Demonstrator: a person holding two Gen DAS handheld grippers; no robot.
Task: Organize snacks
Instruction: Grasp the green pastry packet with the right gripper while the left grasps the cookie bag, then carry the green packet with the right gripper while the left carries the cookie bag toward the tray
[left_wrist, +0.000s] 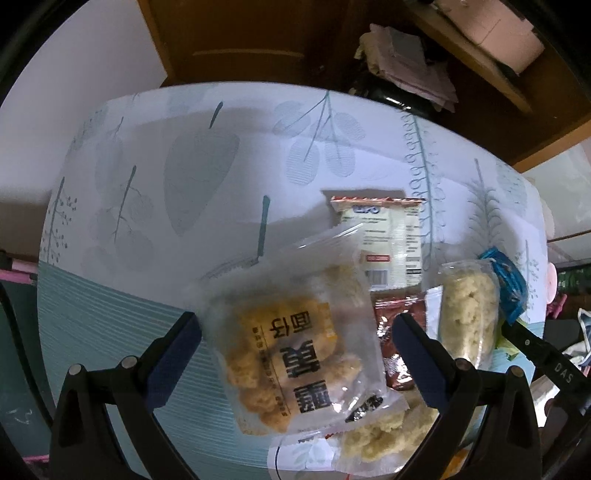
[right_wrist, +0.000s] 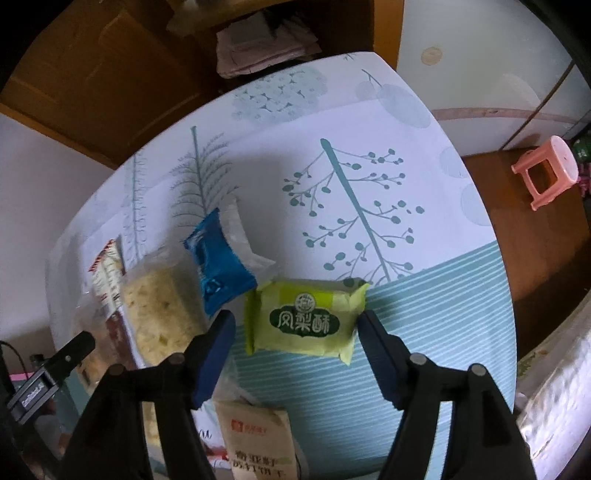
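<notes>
My jaws stand spread on both sides, pinching nothing. Between my left gripper's jaws lies a clear packet of golden puffed snacks, apart from both pads; a cream wrapper sits beyond it, and a pale rice-crisp pack lies outside the right-hand jaw. My right gripper straddles a green pineapple-cake packet on the tablecloth, its edges just beside my pads; a blue packet rests past the left-hand jaw.
</notes>
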